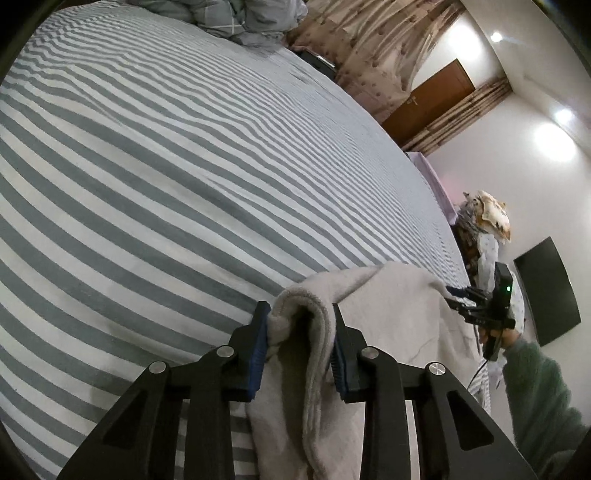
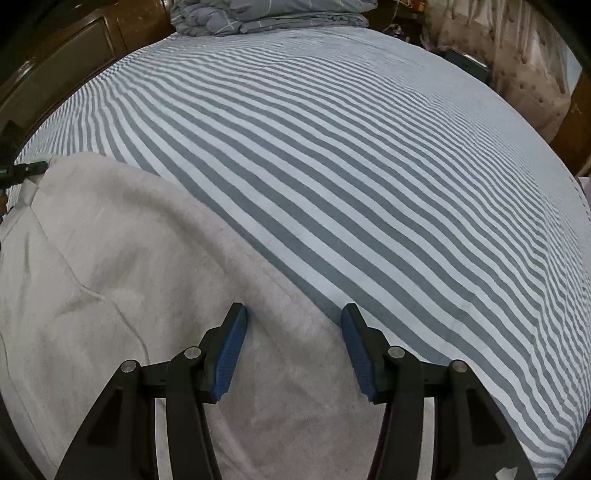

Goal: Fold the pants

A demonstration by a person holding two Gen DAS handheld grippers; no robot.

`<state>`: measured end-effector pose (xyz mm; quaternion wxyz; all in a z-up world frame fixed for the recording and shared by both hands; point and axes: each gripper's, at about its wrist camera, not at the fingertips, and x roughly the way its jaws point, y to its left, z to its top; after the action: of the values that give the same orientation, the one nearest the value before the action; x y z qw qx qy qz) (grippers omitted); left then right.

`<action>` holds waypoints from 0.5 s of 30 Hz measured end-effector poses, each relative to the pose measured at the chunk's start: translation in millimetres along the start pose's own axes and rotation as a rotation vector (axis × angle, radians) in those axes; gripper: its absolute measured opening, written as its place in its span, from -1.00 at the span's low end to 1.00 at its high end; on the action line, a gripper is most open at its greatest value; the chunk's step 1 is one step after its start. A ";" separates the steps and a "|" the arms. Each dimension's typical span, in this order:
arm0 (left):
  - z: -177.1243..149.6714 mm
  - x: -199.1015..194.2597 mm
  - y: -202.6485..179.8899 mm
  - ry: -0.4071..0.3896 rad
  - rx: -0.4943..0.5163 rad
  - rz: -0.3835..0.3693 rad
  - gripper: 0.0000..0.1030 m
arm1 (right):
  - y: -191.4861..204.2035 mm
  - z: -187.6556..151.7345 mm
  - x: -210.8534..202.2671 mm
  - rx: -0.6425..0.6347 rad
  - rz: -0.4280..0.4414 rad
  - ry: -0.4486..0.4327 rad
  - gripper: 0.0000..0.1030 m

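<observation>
Striped bed sheet (image 2: 369, 166) underfoot for everything, bedroom walls and a wooden door beyond.

Left gripper (image 1: 299, 347): blue pads closed in on a bunched fold of the pale grey pants (image 1: 369, 332), cloth pressed between them and hanging down from the pinch. Right gripper (image 2: 293, 350): jaws spread, straddling the pants' far edge, pads on neither side pressing; nothing held. Same gripper seen from the left wrist view at the right, near the bed's edge, in a hand with a green sleeve (image 1: 535, 387).

Pants (image 2: 110, 277) on the near part of the bed, spread toward the near left corner, rumpled, a drawstring or seam line trailing across.

Judged early: one grip taken, second not yet taken, no neat fold visible; doubling over, squaring and smoothing still to do.

Room for moving: broad bare sheet ahead, up to the heaped bedding (image 2: 266, 14) at the far end. Tighter at the sides: wooden panel past the far left corner, tufted upholstery (image 2: 524, 74) past the far right corner, bed's right edge just beside the right gripper. Folding toward the middle looks the safer way.
</observation>
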<state>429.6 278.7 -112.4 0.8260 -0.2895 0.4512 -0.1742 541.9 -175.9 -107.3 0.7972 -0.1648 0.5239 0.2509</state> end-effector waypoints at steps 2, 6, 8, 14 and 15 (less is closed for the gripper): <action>1.4 1.5 3.6 0.003 -0.011 -0.006 -0.36 | -1.2 3.4 3.1 -0.005 0.011 -0.012 -0.02; 3.1 10.4 -7.8 0.015 0.024 0.027 -0.18 | 3.0 14.4 14.9 0.020 0.076 -0.037 -0.34; 0.3 11.8 -17.1 0.007 0.072 0.062 -0.13 | 11.5 16.8 13.5 -0.004 0.088 -0.028 -0.61; -4.4 5.9 -31.4 -0.029 0.077 0.180 -0.52 | 33.5 14.4 -5.6 -0.075 -0.004 -0.020 -0.87; -4.9 4.1 -36.3 -0.032 0.091 0.199 -0.58 | 37.1 14.8 -14.7 -0.073 -0.029 -0.035 -0.87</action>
<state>426.7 246.9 -94.0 0.8586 -0.2083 0.4561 -0.1072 526.9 -141.0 -87.9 0.8032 -0.1970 0.4980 0.2609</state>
